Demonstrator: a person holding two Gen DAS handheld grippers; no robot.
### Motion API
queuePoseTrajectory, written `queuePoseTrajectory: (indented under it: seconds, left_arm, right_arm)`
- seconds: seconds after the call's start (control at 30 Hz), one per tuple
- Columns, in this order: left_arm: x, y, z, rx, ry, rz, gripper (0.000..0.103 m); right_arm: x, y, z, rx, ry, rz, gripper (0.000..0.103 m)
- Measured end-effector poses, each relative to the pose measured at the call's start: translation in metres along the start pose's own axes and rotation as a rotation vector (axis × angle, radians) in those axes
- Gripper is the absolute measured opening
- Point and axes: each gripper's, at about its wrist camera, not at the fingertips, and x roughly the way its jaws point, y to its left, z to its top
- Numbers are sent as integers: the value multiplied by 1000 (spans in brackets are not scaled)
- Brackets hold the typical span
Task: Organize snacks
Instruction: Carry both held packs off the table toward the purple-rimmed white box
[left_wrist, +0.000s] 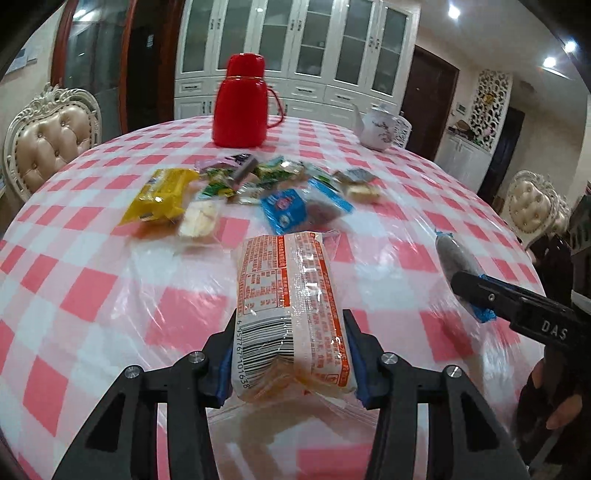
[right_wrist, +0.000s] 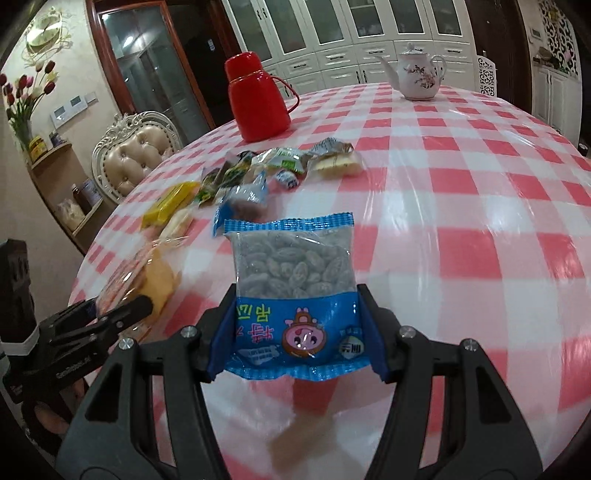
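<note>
Both grippers loaded, both clear of the table. Left gripper (left_wrist: 291, 354) clamped on an orange pack (left_wrist: 291, 302), pads pressed into its sides near the barcode end, the pack sticking out forward above the checked cloth (left_wrist: 92, 295). Right gripper (right_wrist: 295, 332) clamped on a blue bag (right_wrist: 295, 291) of dark sweets, pads against its two edges, clear window end pointing away. Each held pack also visible from the other camera, at the frame edge. Judged stage: early to middle, two items lifted from the heap and in transit, not yet set down. No box, tray or sorted row anywhere in view, so the destination cannot be told. Still unsorted in a loose pile (left_wrist: 258, 177) mid-table: a yellow pack (left_wrist: 159, 195), a second blue pack (left_wrist: 291, 210), several small green-wrapped pieces, pale wafers in clear wrap, a dark wrapper or two. Behind the pile, well apart from it, a red flask (left_wrist: 242, 107) and a white teapot (right_wrist: 417, 74), neither part of the job. Left to do, by the look of it: place these two, then clear the rest of the heap piece by piece. Nothing visibly grouped so far.
</note>
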Motion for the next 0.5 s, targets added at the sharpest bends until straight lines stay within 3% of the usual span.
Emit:
queuePoseTrajectory:
  seconds: [0.5]
  left_arm:
    - [-33, -85, -25, 167, -13, -111, 50]
  right_arm:
    - [-80, -19, -57, -10, -9, -68, 64]
